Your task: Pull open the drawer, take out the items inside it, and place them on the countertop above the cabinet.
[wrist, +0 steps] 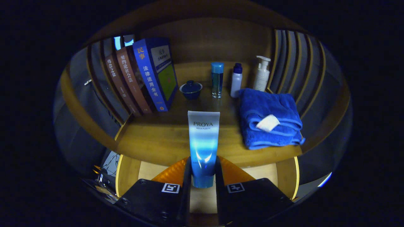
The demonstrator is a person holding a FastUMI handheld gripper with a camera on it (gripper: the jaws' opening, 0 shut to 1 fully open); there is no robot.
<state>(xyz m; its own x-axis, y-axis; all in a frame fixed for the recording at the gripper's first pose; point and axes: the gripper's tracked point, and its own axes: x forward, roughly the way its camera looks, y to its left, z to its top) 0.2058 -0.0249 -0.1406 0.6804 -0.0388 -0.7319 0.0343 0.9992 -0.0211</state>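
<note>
My gripper [202, 172] is shut on a white-and-blue cosmetic tube [203, 138], both fingers pressing its lower part just above the blue cap. The tube stands upright between the fingers, held over the front edge of the wooden countertop [157, 142]. Below the fingers lies the pulled-out drawer [148, 170], its pale wooden bottom showing on both sides of the gripper.
On the countertop stand several books [148, 78] leaning at the left, a small lidded blue bowl [190, 89], a clear blue-capped bottle [217, 79], a white bottle [236, 80], a pump bottle [262, 74] and a folded blue towel [268, 118] at the right.
</note>
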